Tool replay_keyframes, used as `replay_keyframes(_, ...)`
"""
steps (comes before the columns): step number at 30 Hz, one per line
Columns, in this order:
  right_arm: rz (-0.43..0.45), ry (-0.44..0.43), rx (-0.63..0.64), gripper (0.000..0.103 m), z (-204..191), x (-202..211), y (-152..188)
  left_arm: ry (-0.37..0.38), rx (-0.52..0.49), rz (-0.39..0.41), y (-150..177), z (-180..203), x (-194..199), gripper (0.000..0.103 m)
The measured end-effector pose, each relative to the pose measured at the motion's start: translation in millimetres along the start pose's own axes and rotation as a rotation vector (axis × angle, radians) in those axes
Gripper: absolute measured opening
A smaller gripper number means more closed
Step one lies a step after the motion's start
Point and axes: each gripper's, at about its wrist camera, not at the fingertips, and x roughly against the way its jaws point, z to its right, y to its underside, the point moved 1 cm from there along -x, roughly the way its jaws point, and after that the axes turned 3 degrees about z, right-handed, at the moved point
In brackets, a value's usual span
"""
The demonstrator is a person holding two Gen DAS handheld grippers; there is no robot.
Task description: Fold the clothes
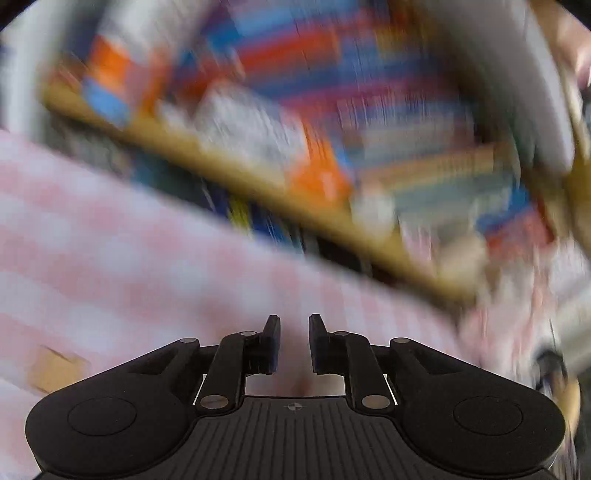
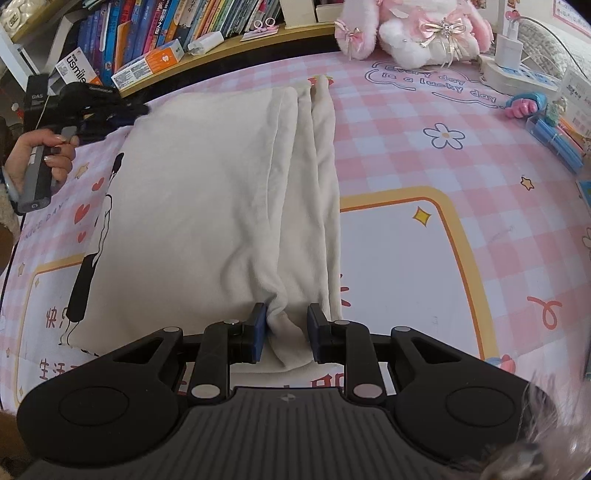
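A cream-white garment [image 2: 207, 206] lies partly folded on the pink checked table cover [image 2: 406, 155], with long folds running away from me along its right side. My right gripper [image 2: 285, 328] stands at the garment's near edge, jaws open, with a bunched fold of the cloth between the fingers but not pinched. My left gripper [image 2: 110, 110] shows in the right wrist view at the garment's far left corner, held by a hand. The left wrist view is heavily blurred; there the left gripper [image 1: 294, 343] has a narrow gap between its jaws, with nothing in it, above the pink cover [image 1: 110, 258].
A bookshelf [image 2: 166, 33] with many books runs along the table's far left edge. A pink and white plush toy [image 2: 413, 29] sits at the back. A power strip [image 2: 517, 74], a pink toy and blue pens [image 2: 557, 140] lie at the right edge.
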Motion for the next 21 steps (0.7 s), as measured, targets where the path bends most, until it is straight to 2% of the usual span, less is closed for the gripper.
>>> replay_keyframes(1,0.004,0.001,-0.004,0.022,-0.1,0.2,0.8,0.014,0.042,0.057,-1.3,-6.3,15.0,0.033)
replay_keyframes(2,0.010,0.002,-0.007,0.022,-0.1,0.3,1.7,0.031,0.096,0.091,1.0,-13.7,31.6,0.036)
replay_keyframes(5,0.017,0.005,0.012,0.022,-1.5,0.3,2.2,0.071,0.132,0.004,23.7,-23.4,62.6,0.038)
replay_keyframes(7,0.010,0.000,0.026,0.022,-1.2,-0.4,0.3,0.012,0.015,-0.094,52.9,-13.8,82.0,0.038)
replay_keyframes(11,0.004,-0.024,0.019,0.022,4.3,1.0,-6.4,-0.086,-0.225,-0.192,117.0,12.7,124.5,0.038)
replay_keyframes(12,0.025,-0.027,0.014,0.024,6.6,4.3,-8.7,-0.104,-0.268,-0.202,129.6,17.8,132.4,0.038)
replay_keyframes(14,0.071,-0.014,-0.002,0.034,13.0,11.1,-14.5,-0.146,-0.351,-0.220,152.2,31.1,145.1,0.045)
replay_keyframes(15,0.088,-0.006,-0.011,0.040,17.2,13.2,-18.5,-0.170,-0.367,-0.227,161.0,36.1,149.3,0.054)
replay_keyframes(18,0.081,-0.032,-0.036,0.040,27.9,10.5,-25.3,-0.241,-0.403,-0.243,185.8,49.9,161.9,0.059)
replay_keyframes(21,0.042,-0.080,-0.048,0.040,31.3,2.6,-24.8,-0.266,-0.309,-0.232,191.0,49.9,173.1,0.061)
